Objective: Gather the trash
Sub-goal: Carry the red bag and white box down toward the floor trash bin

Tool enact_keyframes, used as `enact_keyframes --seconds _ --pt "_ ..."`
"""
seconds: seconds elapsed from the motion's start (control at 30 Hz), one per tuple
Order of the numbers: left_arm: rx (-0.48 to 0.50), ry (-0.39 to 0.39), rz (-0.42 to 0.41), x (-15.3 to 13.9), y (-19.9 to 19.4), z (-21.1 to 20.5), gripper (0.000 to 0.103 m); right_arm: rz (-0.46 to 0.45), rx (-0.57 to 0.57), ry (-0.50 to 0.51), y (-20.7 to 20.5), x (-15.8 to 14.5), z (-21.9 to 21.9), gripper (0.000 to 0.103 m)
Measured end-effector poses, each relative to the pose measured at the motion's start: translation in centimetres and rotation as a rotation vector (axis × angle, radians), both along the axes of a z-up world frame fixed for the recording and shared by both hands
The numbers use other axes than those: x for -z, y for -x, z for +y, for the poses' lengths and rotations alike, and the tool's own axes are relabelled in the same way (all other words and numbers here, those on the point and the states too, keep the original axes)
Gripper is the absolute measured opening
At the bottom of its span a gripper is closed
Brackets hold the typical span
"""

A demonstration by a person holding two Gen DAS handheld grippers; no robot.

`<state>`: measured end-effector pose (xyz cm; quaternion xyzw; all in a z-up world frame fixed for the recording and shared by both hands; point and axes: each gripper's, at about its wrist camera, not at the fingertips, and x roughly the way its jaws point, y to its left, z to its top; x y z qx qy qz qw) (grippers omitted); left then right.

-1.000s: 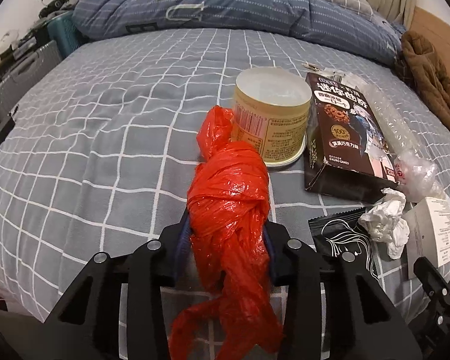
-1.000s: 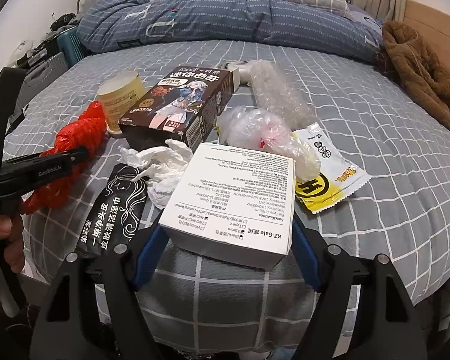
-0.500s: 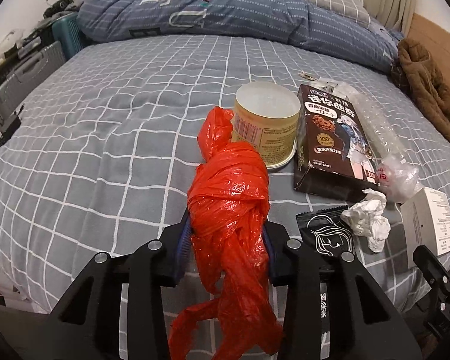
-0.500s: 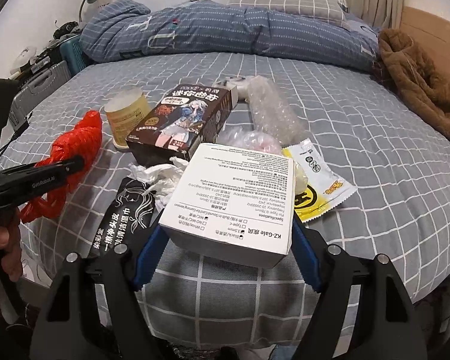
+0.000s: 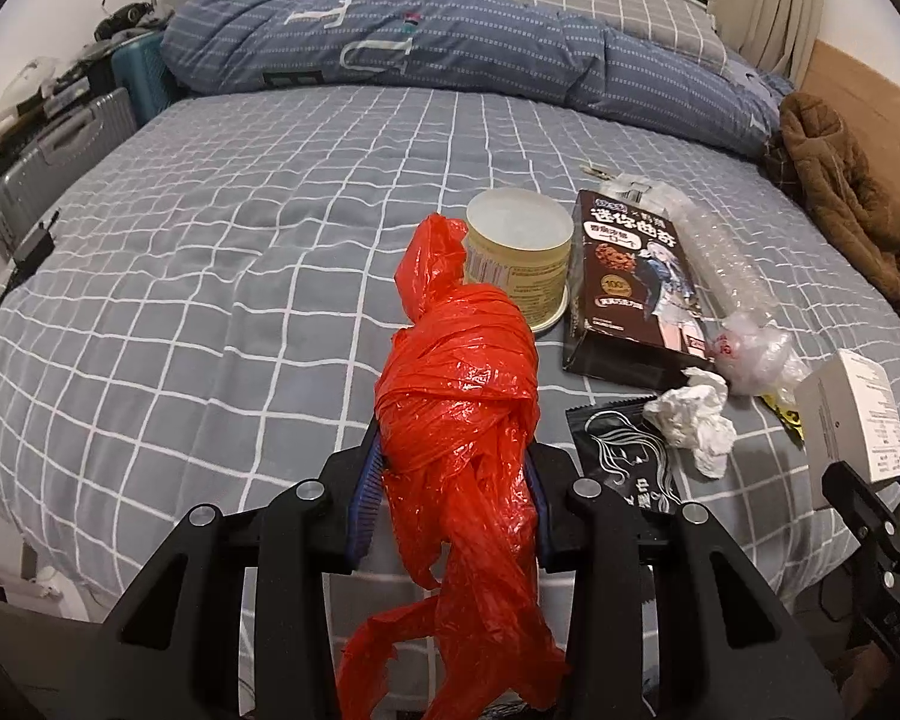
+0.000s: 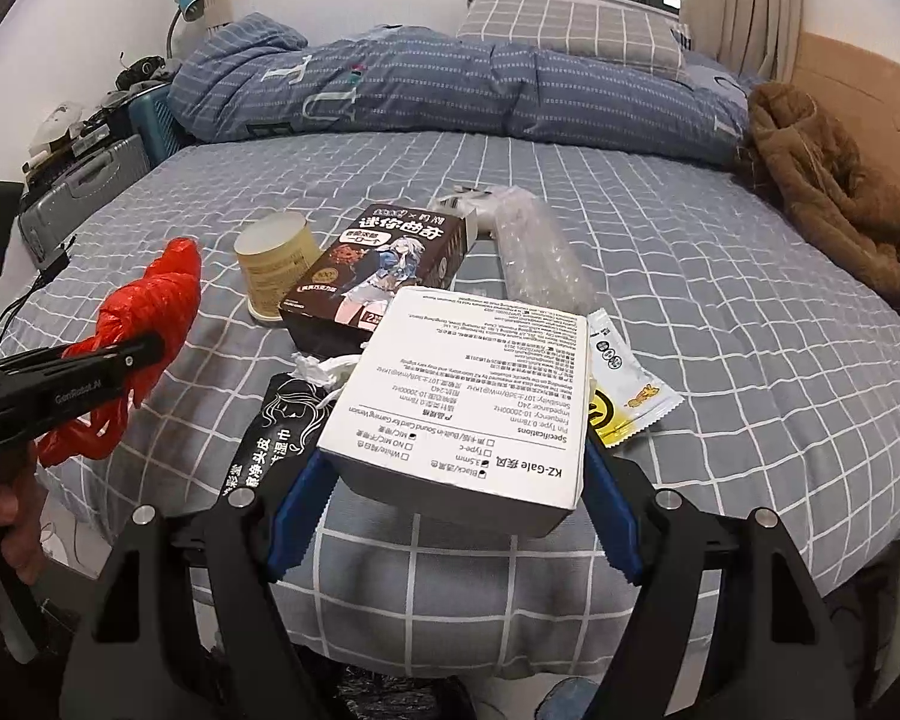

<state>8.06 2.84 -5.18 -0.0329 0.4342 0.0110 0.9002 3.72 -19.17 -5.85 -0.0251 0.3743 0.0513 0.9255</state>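
Observation:
My left gripper [image 5: 453,474] is shut on a crumpled red plastic bag [image 5: 459,396], held above the near edge of the bed; the bag's tail hangs below the fingers. From the right wrist view the red bag [image 6: 144,312] shows at the left. A white printed box [image 6: 468,396] is clamped between the blue pads of my right gripper [image 6: 456,492] and lifted off the bed; the same white box [image 5: 852,414] shows at the right of the left wrist view. On the grey checked bed [image 5: 210,276] lie a yellow tub [image 5: 519,258], a dark snack box [image 5: 630,282], a crumpled tissue [image 5: 693,420], a black sachet [image 5: 624,462] and a yellow wrapper [image 6: 624,396].
A clear bubble-wrap roll [image 6: 540,258] lies behind the snack box. A blue duvet [image 6: 450,84] is heaped at the head of the bed, a brown coat [image 6: 828,192] at the right. Suitcases [image 5: 60,150] stand to the left. A hand [image 6: 0,510] grips the left tool.
Both grippers have risen and drawn back from the bed with their loads, so the trash on the bed looks smaller and farther. Neither grip has changed.

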Motion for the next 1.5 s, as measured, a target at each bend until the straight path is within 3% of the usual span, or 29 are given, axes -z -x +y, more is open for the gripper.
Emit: enact_keyframes --seconds 0.4,0.67,1.13,1.5 --pt "0.031 0.004 -0.033 -1.5 3.3 -1.2 0.038 -0.032 0.005 -0.01 2.8 -1.6 -0.5 0.072" --pt "0.057 0.011 -0.031 -1.0 5.9 -2.1 0.038 -0.005 0.02 -0.03 4.9 -0.8 -1.2 0.072" --pt "0.069 0.01 -0.044 -0.9 9.1 -3.3 0.038 -0.07 0.019 -0.032 7.7 -3.0 -1.0 0.073" --pt "0.051 0.02 -0.087 -3.1 11.8 -3.2 0.038 -0.085 0.011 -0.048 10.2 -4.3 -1.0 0.072"
